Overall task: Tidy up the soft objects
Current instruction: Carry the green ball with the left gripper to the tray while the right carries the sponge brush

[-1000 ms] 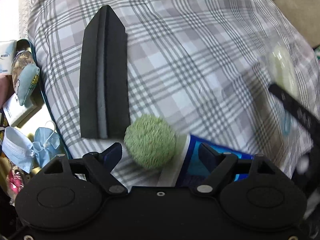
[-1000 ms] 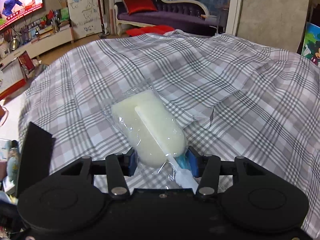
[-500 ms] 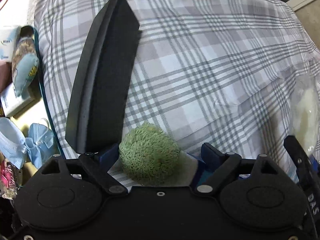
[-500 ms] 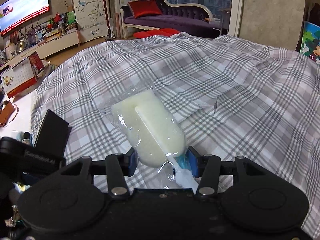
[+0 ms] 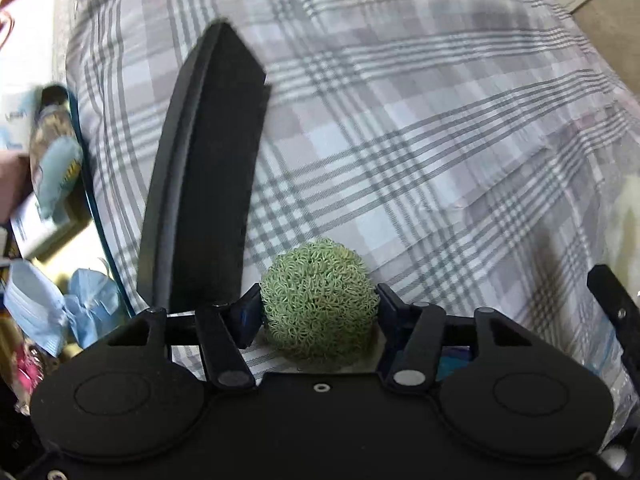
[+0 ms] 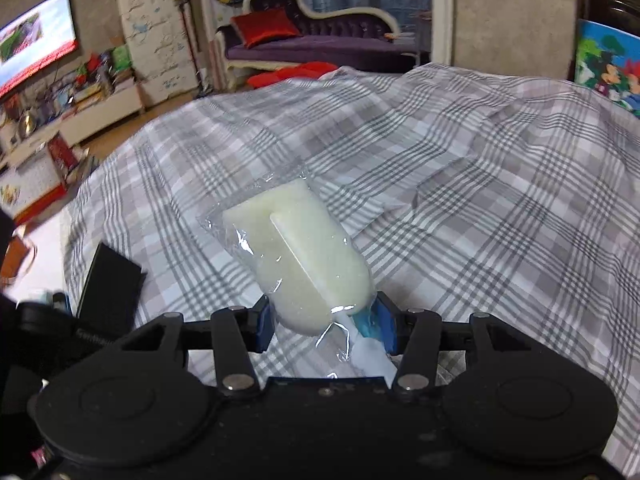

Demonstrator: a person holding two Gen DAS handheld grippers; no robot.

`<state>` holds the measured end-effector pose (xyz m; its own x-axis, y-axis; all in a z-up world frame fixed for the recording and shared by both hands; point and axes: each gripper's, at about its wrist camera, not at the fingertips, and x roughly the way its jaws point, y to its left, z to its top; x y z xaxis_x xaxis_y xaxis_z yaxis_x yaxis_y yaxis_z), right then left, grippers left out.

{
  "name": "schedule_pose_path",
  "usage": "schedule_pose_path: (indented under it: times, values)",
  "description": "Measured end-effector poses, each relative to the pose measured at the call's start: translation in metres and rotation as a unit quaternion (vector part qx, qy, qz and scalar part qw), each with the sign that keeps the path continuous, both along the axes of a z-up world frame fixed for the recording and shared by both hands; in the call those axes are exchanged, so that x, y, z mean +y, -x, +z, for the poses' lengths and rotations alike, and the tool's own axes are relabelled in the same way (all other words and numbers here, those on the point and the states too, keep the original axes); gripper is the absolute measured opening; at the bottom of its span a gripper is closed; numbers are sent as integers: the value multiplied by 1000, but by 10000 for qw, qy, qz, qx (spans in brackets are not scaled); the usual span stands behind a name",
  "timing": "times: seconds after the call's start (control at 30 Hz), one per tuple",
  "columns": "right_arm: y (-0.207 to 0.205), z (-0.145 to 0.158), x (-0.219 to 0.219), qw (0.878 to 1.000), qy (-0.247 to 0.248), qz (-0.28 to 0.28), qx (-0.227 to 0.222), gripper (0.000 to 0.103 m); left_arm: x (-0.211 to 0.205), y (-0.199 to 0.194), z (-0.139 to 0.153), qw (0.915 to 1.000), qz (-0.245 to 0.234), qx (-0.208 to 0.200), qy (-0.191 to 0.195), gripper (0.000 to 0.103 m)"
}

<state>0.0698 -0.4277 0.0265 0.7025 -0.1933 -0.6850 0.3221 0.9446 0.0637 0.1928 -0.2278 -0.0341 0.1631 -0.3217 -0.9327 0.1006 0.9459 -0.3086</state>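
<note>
A fuzzy green ball (image 5: 318, 304) sits between the fingers of my left gripper (image 5: 318, 312), which is shut on it just above the plaid cloth (image 5: 400, 140). A long black foam block (image 5: 204, 176) lies on the cloth to the ball's left; it also shows in the right wrist view (image 6: 110, 288). My right gripper (image 6: 326, 320) is shut on a pale yellow sponge in a clear plastic wrapper (image 6: 300, 252), held above the cloth (image 6: 480, 200).
The cloth's left edge drops off to clutter: blue face masks (image 5: 48, 312), a patterned pouch (image 5: 54, 160) and boxes. In the right wrist view, a TV (image 6: 32, 52), cabinets and a purple sofa (image 6: 320, 40) stand beyond the cloth. The right gripper's edge (image 5: 612, 308) shows at right in the left wrist view.
My left gripper closed from open onto the green ball. It moved forward along the black foam block. My right gripper kept hold of the wrapped sponge and rose a little.
</note>
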Motion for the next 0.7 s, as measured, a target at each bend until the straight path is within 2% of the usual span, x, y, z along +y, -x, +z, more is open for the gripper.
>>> schedule_pose_path:
  times: [0.2, 0.33, 0.5, 0.7]
  values:
    - [10, 26, 14, 9997, -38, -83, -231, 49, 14, 1, 29, 9993, -150, -220, 269, 54]
    - [19, 45, 39, 9992, -81, 129, -363, 49, 33, 11, 54, 9972, -376, -599, 255, 55]
    - [22, 57, 81, 9969, -420, 616, -271, 49, 73, 16, 71, 9942, -502, -948, 19, 55]
    - [16, 51, 138, 9863, -911, 1369, 123, 49, 141, 7, 70, 9938, -304, -994, -402, 55]
